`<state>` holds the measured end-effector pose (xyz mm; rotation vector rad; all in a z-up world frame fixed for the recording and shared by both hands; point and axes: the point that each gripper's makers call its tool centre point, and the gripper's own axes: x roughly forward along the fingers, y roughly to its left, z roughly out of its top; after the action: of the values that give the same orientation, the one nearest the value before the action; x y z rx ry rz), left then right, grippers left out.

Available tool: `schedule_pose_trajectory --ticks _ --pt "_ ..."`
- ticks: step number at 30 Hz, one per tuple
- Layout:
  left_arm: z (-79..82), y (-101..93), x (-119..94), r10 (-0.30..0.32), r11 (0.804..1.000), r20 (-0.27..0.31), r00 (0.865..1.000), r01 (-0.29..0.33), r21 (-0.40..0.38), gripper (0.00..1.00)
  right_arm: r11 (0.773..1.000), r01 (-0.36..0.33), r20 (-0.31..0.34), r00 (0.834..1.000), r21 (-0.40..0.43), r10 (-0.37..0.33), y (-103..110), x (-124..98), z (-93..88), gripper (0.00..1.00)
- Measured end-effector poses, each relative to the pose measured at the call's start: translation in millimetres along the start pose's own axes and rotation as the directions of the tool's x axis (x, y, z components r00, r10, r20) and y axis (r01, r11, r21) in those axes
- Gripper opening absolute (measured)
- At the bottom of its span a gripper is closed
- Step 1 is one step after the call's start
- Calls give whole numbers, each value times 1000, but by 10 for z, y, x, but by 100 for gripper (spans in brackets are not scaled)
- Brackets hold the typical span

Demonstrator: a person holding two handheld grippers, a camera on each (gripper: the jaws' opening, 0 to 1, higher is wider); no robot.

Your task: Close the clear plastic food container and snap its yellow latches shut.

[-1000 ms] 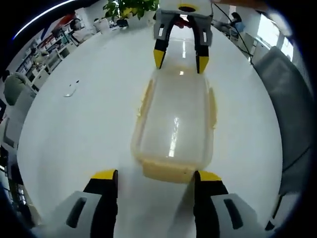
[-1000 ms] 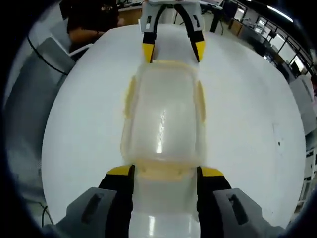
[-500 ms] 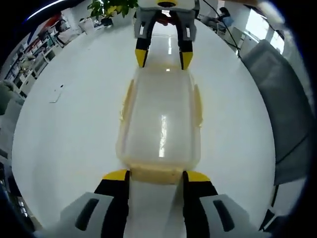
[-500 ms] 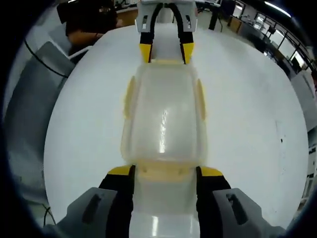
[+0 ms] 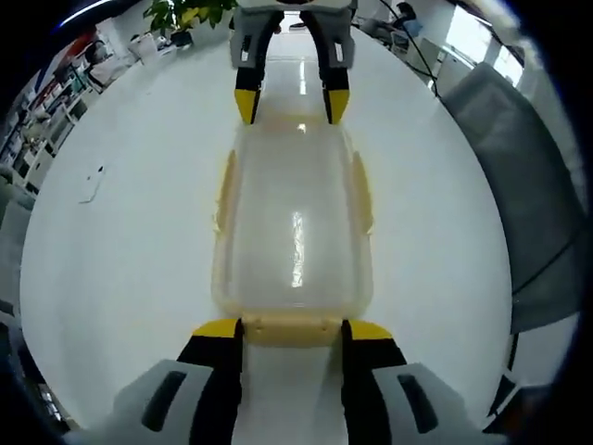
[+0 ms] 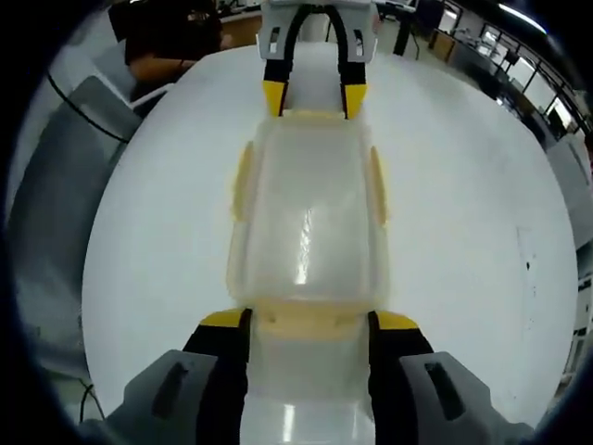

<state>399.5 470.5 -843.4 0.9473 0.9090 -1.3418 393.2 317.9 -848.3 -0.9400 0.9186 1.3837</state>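
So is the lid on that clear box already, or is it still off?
On. The lid sits flat over the clear box, with yellow latches along its sides. Whether they are snapped shut, I cannot tell.

an open office: white table (image 5: 120, 241), potted plant (image 5: 181, 14), shelves (image 5: 42, 125).

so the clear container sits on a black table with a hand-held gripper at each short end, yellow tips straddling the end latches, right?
Not quite: the table is white, not black, as the left gripper view shows. The rest holds: the clear container lies between the left hand-held gripper and the right hand-held gripper, whose yellow tips straddle the end latches.
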Motion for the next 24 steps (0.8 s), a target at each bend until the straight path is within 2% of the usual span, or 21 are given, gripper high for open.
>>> schedule_pose_trajectory --ticks 6,9,10,11,19,24 --pt "1 -21 -3 -2 1000 -4 1000 2 -2 37 1000 3 -4 1000 14 -3 -10 -4 -12 48" --pt "-1 -25 -4 -3 1000 -4 1000 3 -2 37 1000 9 -25 1000 25 -8 -32 -11 -18 42" --pt "-10 -13 -3 5 999 -6 1000 -5 -39 37 1000 11 -30 999 18 -10 -22 -20 -16 38" --pt "-4 -22 -2 -1 1000 -3 1000 1 -12 37 1000 12 -37 999 20 -11 -20 -16 -23 37" --pt "-14 8 -1 -1 1000 8 1000 1 -19 37 1000 11 -58 998 21 -9 -52 -21 -29 38" --pt "-29 17 -10 -2 1000 41 999 3 -22 38 1000 6 -88 996 20 -4 -88 5 -3 38"
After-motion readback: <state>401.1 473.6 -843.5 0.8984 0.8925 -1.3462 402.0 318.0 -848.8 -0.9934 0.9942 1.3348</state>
